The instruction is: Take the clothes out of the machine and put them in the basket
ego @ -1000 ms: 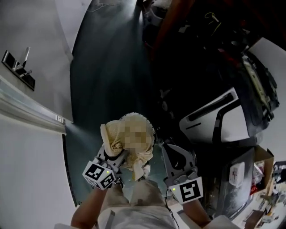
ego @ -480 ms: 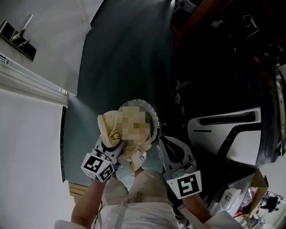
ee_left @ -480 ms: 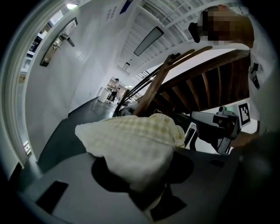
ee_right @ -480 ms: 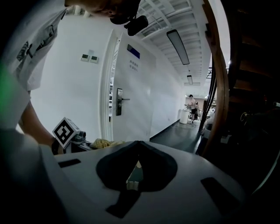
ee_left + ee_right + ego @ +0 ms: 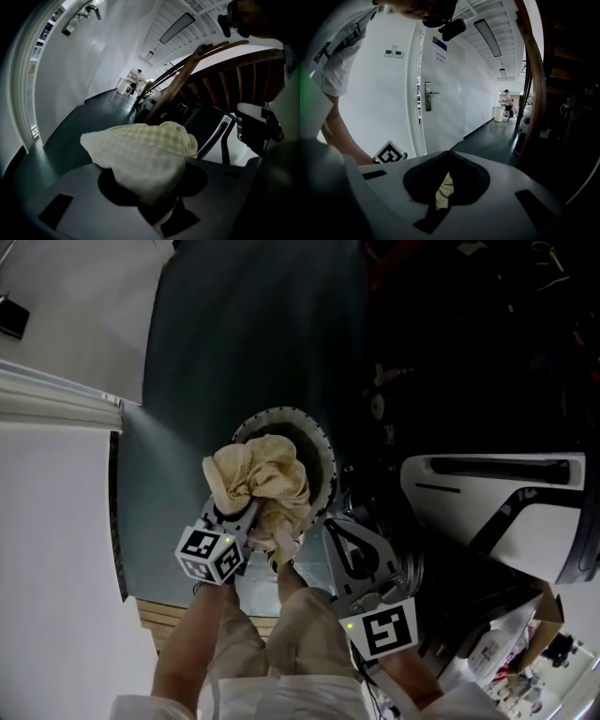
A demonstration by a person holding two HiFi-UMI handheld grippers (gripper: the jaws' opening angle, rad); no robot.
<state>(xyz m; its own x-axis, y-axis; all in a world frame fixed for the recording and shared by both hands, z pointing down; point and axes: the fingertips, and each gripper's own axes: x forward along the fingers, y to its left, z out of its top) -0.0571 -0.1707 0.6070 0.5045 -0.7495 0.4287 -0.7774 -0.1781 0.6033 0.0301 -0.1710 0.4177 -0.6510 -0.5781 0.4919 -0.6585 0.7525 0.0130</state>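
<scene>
While cloth (image 5: 258,479) hangs bunched in left gripper (image 5: 251,519), jaws pinched on its lower folds, bundle sits right over basket (image 5: 281,414) mouth, not yet inside. Right gripper (image 5: 330,526) just beside, jaws together, nothing held; only sliver of cloth seen past them. Cloth looks light, soft, floppy; best taken at thick bunch, as now. Versus second ago: both grippers lower, bundle nearer basket, more rim showing.

Cloth (image 5: 258,474) pale yellow w/ check; basket (image 5: 317,434) blk; floor (image 5: 234,343) dk grey-green.
</scene>
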